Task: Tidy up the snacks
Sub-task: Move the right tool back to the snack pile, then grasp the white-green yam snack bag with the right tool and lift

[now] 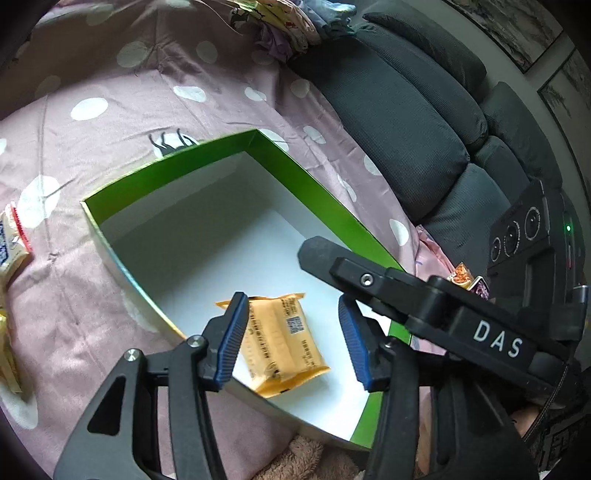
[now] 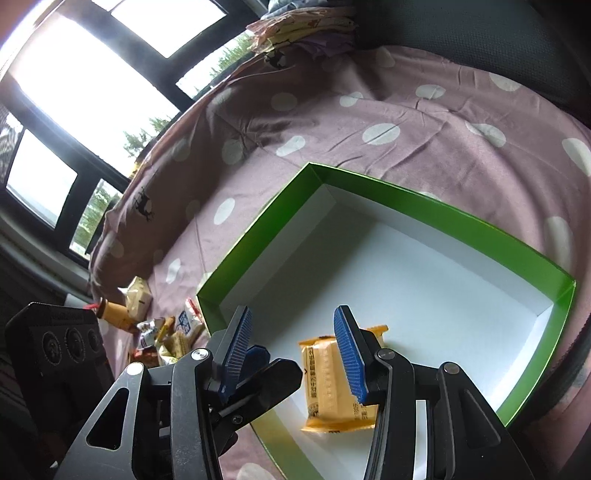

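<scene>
A green box with a white inside (image 1: 295, 173) (image 2: 424, 199) lies on the polka-dot bed cover. One orange snack packet (image 1: 284, 343) (image 2: 332, 387) lies flat in its near corner. My left gripper (image 1: 291, 339) is open just above the packet, blue pads either side, not touching it. My right gripper (image 2: 295, 350) is open and empty over the same corner. Its black body (image 1: 461, 317) crosses the left wrist view at right. More snack packets lie on the cover at the left edge (image 1: 11, 240) and in a pile beside the box (image 2: 166, 332).
A dark grey sofa back (image 1: 406, 122) runs along the far side of the cover. Crumpled fabric and wrappers (image 1: 280, 22) lie at its far end. Windows (image 2: 85, 85) are to the left. A brown fuzzy cloth (image 1: 310, 458) lies near the box's front edge.
</scene>
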Motion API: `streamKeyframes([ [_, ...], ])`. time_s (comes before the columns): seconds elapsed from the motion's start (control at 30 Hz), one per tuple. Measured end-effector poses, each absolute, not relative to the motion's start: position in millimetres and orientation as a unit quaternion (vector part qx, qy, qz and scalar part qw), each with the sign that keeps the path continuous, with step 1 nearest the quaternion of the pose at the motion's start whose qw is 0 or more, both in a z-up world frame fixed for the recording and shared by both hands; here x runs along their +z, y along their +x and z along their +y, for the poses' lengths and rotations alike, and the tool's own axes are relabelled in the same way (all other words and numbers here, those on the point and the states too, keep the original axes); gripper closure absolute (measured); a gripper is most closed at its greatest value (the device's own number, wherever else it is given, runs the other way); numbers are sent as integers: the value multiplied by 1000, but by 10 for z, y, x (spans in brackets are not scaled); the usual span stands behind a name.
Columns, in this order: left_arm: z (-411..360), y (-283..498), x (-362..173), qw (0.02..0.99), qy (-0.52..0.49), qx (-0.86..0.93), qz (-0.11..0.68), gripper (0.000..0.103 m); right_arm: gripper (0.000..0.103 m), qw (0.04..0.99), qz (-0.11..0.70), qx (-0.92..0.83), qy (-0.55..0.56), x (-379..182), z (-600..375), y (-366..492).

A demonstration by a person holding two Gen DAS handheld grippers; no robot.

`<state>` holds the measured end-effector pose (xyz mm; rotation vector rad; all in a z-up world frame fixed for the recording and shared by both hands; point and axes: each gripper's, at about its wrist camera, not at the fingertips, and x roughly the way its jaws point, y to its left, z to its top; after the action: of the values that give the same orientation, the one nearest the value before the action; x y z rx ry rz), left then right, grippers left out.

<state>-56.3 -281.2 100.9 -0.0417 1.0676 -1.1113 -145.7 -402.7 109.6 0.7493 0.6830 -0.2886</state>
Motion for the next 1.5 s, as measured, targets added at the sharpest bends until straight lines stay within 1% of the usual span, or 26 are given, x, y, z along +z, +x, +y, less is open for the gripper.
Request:
streamKeyframes([
  [0.03,-2738,-548,1037,728,-23,-494,474,43,52,867,322,-138,354,1125,-4001,-1449],
  [0.07,-2635,-526,1072,740,-30,-486,465,40,44,870,317,-137,352,1152,-3971,-1441],
  [0.13,-2423,-475,1140,757,-45,-470,451,32,38,878,306,-133,343,1208,-3904,-1420],
  [0.17,-2306,-442,1170,767,-53,-459,446,26,37,880,304,-131,340,1231,-3869,-1407],
  [0.23,-2035,-384,1240,789,-67,-432,431,23,36,886,299,-123,333,1284,-3773,-1364],
  [0.27,-1892,-357,1271,801,-69,-417,425,23,33,888,298,-119,329,1306,-3727,-1335],
  [0.33,-1634,-294,1308,818,-78,-391,416,19,31,895,292,-105,320,1351,-3609,-1273],
  [0.4,-1341,-230,1313,834,-86,-359,410,11,31,899,289,-88,316,1374,-3504,-1199],
  [0.5,-966,-114,1291,862,-85,-296,403,2,30,899,297,-67,314,1365,-3320,-1029],
  [0.53,-843,-80,1257,870,-80,-274,402,0,30,898,301,-64,313,1347,-3269,-968],
  [0.63,-542,16,1103,880,-81,-231,408,0,30,893,324,-39,310,1259,-3052,-728],
  [0.73,-317,94,839,872,-111,-207,429,0,30,887,356,-2,295,1133,-2769,-437],
  [0.93,-261,203,420,832,-161,-211,487,1,30,874,418,45,242,851,-2306,95],
  [1.17,-211,240,344,811,-201,-217,505,3,31,864,464,60,186,583,-1979,384],
  [1.23,-216,219,342,803,-210,-230,509,6,34,862,468,63,183,565,-1970,417],
  [1.27,-228,206,339,801,-213,-235,508,8,39,860,470,69,184,567,-1973,440],
  [1.3,-235,199,335,799,-215,-239,508,12,41,858,473,75,186,565,-1975,466],
  [1.33,-238,193,327,799,-217,-240,507,14,47,856,477,78,185,558,-1966,504],
  [1.37,-245,190,316,798,-219,-239,508,21,55,855,481,76,181,541,-1956,536],
  [1.4,-257,190,295,795,-219,-239,512,28,58,854,485,73,174,520,-1942,561],
  [1.43,-262,194,268,791,-222,-239,518,31,62,851,492,71,169,481,-1926,573],
  [1.5,-259,204,237,785,-228,-237,524,42,63,843,505,75,169,412,-1889,586],
])
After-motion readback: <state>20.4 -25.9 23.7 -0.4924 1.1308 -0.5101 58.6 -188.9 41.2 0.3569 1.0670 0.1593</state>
